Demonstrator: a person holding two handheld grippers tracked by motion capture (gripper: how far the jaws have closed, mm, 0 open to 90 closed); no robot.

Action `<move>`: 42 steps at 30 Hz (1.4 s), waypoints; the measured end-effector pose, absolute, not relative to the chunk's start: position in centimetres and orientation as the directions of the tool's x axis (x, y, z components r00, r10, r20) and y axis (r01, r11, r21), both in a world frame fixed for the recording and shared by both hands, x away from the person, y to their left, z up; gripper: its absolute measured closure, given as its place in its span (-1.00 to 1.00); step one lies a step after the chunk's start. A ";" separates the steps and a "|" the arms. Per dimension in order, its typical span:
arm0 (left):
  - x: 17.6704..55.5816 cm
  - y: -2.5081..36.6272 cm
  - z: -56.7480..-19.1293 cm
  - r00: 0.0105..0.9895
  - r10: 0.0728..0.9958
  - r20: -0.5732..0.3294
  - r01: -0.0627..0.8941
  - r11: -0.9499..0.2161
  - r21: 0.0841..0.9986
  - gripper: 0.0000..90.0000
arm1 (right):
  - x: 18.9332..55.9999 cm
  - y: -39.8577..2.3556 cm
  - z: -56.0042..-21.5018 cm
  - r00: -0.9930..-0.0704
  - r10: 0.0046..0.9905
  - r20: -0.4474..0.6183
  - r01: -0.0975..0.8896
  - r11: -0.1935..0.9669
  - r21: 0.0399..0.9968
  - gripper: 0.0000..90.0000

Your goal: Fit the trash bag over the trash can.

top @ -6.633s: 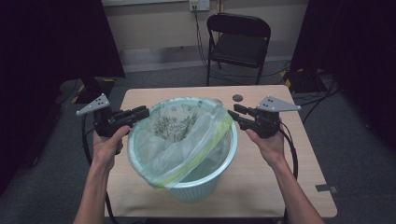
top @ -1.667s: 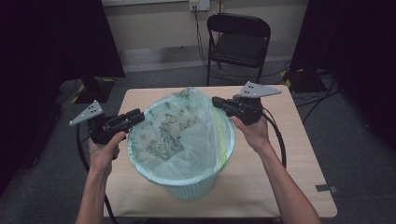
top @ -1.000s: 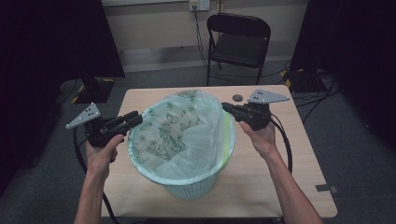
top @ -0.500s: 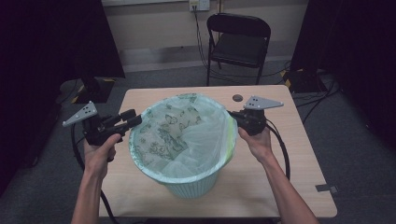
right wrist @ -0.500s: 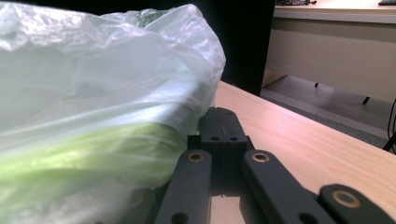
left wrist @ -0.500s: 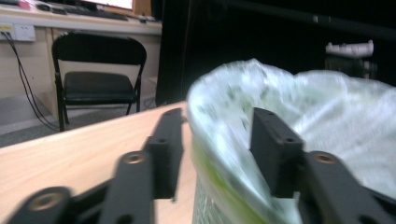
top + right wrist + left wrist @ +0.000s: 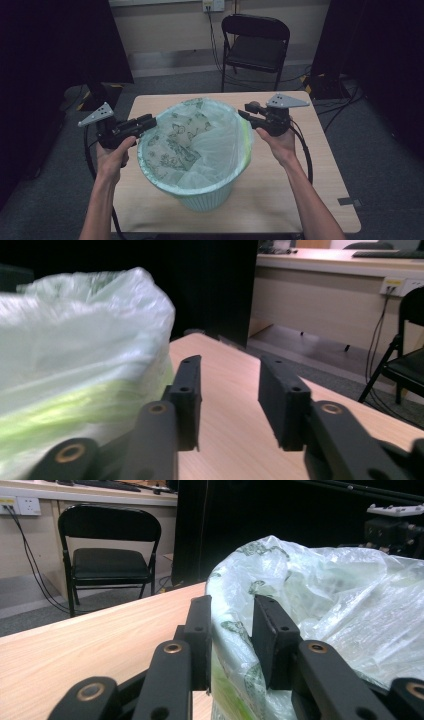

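Observation:
A pale green ribbed bin (image 7: 202, 197) stands on the table, lined with a clear printed plastic bag (image 7: 200, 145) folded over its rim. My left gripper (image 7: 150, 121) is at the bin's left rim. In the left gripper view its jaws (image 7: 232, 600) straddle the rim with the bag (image 7: 325, 590) filling the gap; they have just been closing and press on it. My right gripper (image 7: 243, 114) sits just off the right rim. Its jaws (image 7: 231, 360) have just been opening and have nothing between them, with the bag (image 7: 75, 330) to their left.
The wooden table (image 7: 310, 185) has bare room to the right of and in front of the bin. A small dark round object (image 7: 253, 105) lies behind the right gripper. A black folding chair (image 7: 255, 45) stands beyond the far edge. Cables trail from both grippers.
The bag, earlier held up loosely, now lies stretched over the whole rim. The right gripper's jaws have opened off the bag's edge. Both hands have stayed close to where they were.

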State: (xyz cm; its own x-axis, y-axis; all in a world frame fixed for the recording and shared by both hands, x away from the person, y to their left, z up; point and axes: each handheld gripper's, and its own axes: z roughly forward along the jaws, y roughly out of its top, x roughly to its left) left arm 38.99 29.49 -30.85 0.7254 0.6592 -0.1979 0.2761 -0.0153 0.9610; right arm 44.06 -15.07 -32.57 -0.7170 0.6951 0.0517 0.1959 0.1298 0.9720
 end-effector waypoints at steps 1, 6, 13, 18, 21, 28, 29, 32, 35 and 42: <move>38.6 29.7 -30.9 0.724 0.660 -0.200 0.277 -0.012 0.961 0.54 | 43.8 -15.3 -32.3 -0.713 0.699 0.055 0.191 0.118 0.975 0.33; 36.5 30.4 -31.0 0.716 0.670 -0.194 0.262 0.000 0.965 0.52 | 42.0 -15.7 -30.5 -0.707 0.705 0.052 0.165 0.093 0.982 0.25; 36.4 30.4 -31.1 0.729 0.654 -0.200 0.237 0.033 0.971 0.40 | 39.4 -14.7 -29.8 -0.773 0.631 0.067 0.138 0.064 0.988 0.22; 37.7 29.9 -30.6 0.725 0.660 -0.198 0.241 0.027 0.970 0.27 | 40.0 -14.0 -30.9 -0.803 0.588 0.093 0.179 0.089 0.980 0.43; 38.7 29.9 -30.6 0.715 0.669 -0.202 0.248 0.026 0.968 0.23 | 40.6 -13.9 -31.0 -0.813 0.575 0.094 0.174 0.085 0.981 0.53; 39.8 29.9 -31.2 0.741 0.635 -0.216 0.244 0.045 0.969 0.21 | 43.2 -13.3 -30.7 -0.834 0.544 0.091 0.179 0.111 0.978 0.64; 39.8 29.6 -31.3 0.756 0.620 -0.211 0.240 0.038 0.970 0.22 | 43.4 -13.2 -30.6 -0.832 0.548 0.089 0.179 0.114 0.977 0.60; 39.6 29.0 -31.4 0.774 0.598 -0.208 0.248 0.017 0.969 0.26 | 43.5 -13.1 -30.5 -0.825 0.561 0.071 0.172 0.131 0.976 0.47; 39.4 28.7 -31.4 0.786 0.589 -0.189 0.239 -0.008 0.971 0.39 | 43.1 -13.5 -30.1 -0.815 0.575 0.076 0.175 0.118 0.977 0.33; 38.3 28.6 -31.1 0.777 0.609 -0.158 0.230 -0.041 0.972 0.49 | 40.2 -14.2 -29.3 -0.824 0.563 0.059 0.166 0.141 0.976 0.17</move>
